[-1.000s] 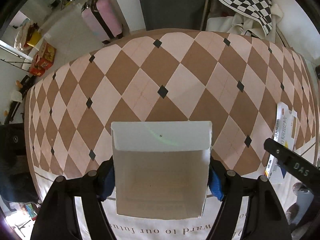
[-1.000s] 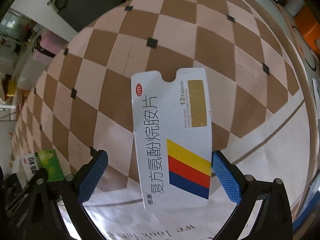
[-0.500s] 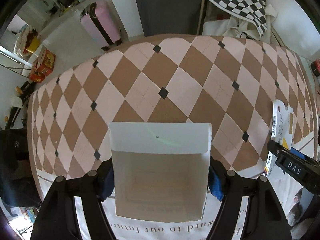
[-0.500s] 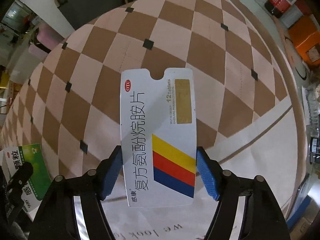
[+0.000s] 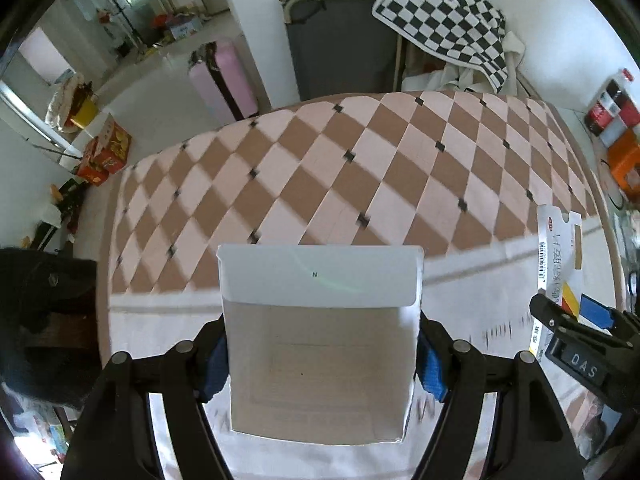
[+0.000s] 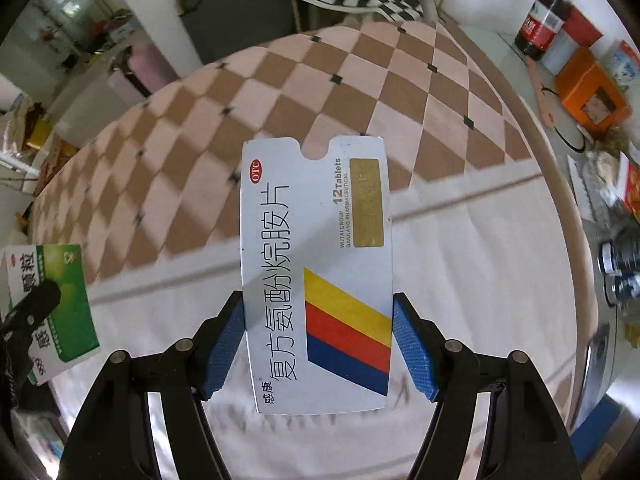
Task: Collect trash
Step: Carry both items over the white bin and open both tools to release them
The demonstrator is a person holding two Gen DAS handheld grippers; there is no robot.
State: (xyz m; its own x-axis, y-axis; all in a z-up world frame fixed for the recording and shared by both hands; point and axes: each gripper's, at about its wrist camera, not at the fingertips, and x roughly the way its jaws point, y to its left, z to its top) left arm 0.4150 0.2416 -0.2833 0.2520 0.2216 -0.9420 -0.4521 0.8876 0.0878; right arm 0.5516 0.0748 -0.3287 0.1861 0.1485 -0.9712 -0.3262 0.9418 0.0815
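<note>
Left gripper (image 5: 320, 364), bottom centre of the left wrist frame, is clamped on an open white carton (image 5: 318, 340); blue pads press both of its side walls. The carton's mouth faces the camera: bare cardboard inside, nothing seen in it, end flap standing up with a tiny "N" printed on it. From the right wrist view the same carton (image 6: 60, 300) sits at the left edge, its outside green and white with Chinese characters, only partly legible.

Right gripper (image 6: 318, 348), bottom centre of the right wrist frame, is pinching a flat white medicine box (image 6: 316, 276) by its long edges, pads touching on both sides. The box points away from the camera and has a thumb notch at the far end. Print: red oval "OTC", "12 Tablets", "WUTAI GROUP GANKANG PHARMACEUTICAL", a gold rectangle, big black Chinese characters, diagonal yellow, red and blue stripes. The box (image 5: 558, 256) also appears at the right edge of the left wrist frame, barcode on its side; the right gripper (image 5: 576, 332) there carries a "DAS" tag.

Both items are held above a table under a brown and pink diamond-check tablecloth (image 6: 360, 92). A cola bottle (image 6: 546, 16) with a red label stands upper right, an orange box (image 6: 592, 92) just below it.
</note>
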